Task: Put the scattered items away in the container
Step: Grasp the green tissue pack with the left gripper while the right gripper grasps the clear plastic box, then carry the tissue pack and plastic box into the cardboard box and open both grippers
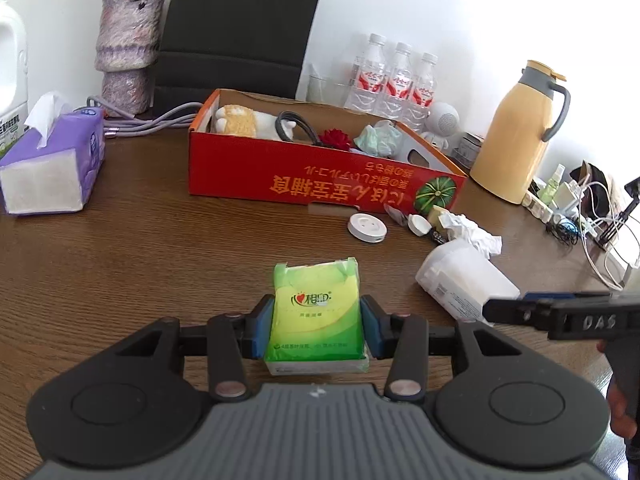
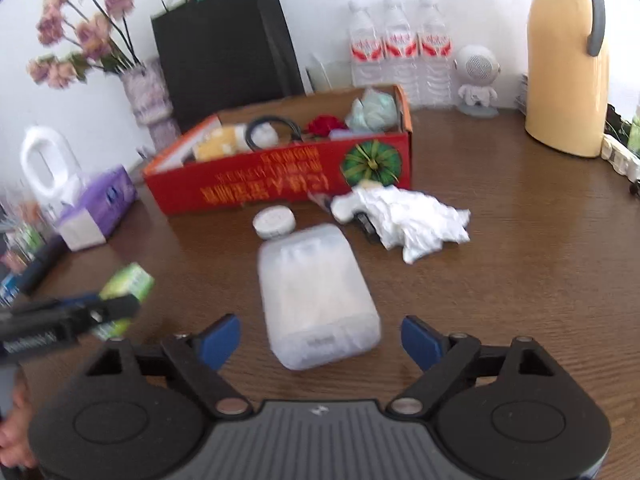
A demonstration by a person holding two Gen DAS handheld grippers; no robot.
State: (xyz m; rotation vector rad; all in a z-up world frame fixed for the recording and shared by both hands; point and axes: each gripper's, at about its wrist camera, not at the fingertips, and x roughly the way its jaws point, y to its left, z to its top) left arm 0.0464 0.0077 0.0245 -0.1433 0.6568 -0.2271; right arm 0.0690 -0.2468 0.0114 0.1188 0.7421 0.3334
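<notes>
My left gripper (image 1: pixel 316 330) is shut on a green tissue pack (image 1: pixel 316 280), blue pads pressing both its sides above the brown table. The red cardboard box (image 1: pixel 320 184) lies ahead, holding a plush toy, a black cable, a red flower and a crumpled cloth. In the right wrist view my right gripper (image 2: pixel 320 340) stands open around the near end of a translucent white plastic case (image 2: pixel 316 292), pads clear of it on both sides. A white round disc (image 2: pixel 274 222) and crumpled white paper (image 2: pixel 416 224) lie between the case and the red box (image 2: pixel 280 184).
A purple tissue box (image 1: pixel 52 164) and a vase (image 1: pixel 128 52) stand at the left. A black bag (image 1: pixel 236 28), water bottles (image 1: pixel 396 80), a white figurine (image 2: pixel 478 80) and a yellow thermos (image 1: pixel 516 132) line the back. Cables and small bottles (image 1: pixel 580 208) crowd the right edge.
</notes>
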